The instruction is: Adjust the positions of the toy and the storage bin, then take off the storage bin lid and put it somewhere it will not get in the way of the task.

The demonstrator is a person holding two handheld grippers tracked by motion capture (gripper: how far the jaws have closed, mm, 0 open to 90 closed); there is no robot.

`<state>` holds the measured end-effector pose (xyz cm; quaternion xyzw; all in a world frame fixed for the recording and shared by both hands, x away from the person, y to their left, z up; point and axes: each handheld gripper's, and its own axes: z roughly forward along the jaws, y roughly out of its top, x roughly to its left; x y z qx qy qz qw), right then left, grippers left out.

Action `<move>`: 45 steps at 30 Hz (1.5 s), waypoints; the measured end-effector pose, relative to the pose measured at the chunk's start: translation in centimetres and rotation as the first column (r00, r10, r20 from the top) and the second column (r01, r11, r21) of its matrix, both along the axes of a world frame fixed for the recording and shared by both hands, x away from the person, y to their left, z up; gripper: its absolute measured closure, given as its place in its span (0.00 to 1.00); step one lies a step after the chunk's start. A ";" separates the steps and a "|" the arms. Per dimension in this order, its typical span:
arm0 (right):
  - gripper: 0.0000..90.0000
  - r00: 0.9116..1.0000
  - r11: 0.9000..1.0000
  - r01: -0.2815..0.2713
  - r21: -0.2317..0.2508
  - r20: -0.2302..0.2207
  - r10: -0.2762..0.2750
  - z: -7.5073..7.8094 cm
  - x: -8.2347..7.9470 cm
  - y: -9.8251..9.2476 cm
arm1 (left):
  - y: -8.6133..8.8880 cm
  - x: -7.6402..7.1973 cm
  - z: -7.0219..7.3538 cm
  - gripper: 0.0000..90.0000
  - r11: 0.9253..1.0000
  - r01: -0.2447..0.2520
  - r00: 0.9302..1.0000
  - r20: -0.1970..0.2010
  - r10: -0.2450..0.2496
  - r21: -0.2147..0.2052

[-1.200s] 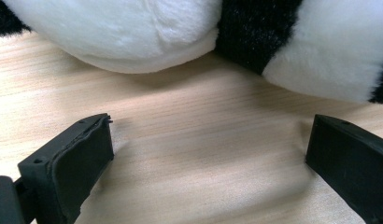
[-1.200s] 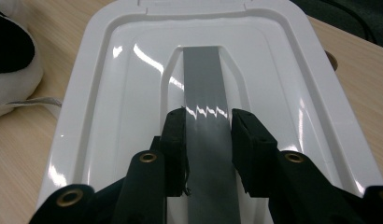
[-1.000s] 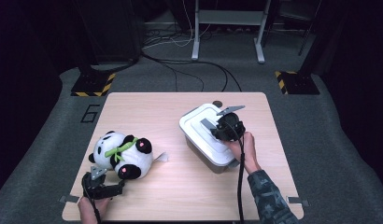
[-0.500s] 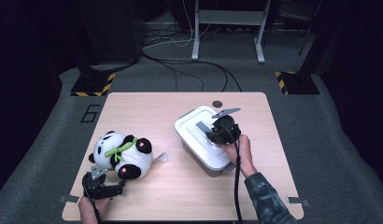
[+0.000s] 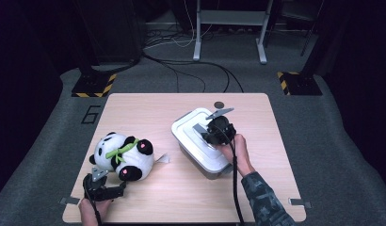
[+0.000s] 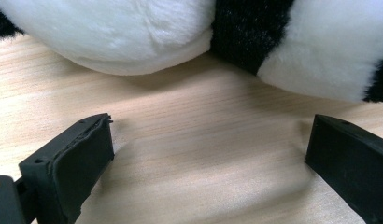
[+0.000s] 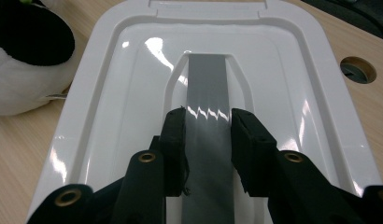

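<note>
A black-and-white panda plush with a green bow lies at the table's left front. My left gripper rests on the wood just in front of it. In the left gripper view its jaws stand wide open with bare table between them, the panda close beyond. At the right stands a grey box with a white lid. My right gripper is on top of it. In the right gripper view it is shut on the lid's grey handle strip, its pads pressing both sides.
The wooden table has a round cable hole behind the box, also seen in the right gripper view as the hole. A white tag sticks out of the panda toward the box. Cables and stand bases lie on the floor beyond.
My right gripper and the lid it grips have shifted slightly to the left. The left gripper and the panda have stayed put.
</note>
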<state>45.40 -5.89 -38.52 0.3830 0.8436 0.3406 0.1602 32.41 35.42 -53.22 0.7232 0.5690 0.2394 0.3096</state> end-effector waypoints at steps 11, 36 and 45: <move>0.74 1.000 1.000 -0.001 0.007 -0.006 0.001 0.0 0.1 -0.1 | 0.0 0.0 0.0 0.00 1.000 -0.002 1.000 0.004 0.002 -0.002; 0.73 0.998 0.998 -0.066 0.000 -0.010 0.066 0.1 0.6 -0.5 | -0.1 -0.1 0.0 0.00 1.000 0.006 1.000 0.001 -0.006 -0.005; 0.74 0.999 0.999 -0.032 0.005 0.022 0.032 0.0 0.1 -0.3 | -0.1 -0.1 0.0 0.00 1.000 0.007 1.000 0.002 -0.007 -0.002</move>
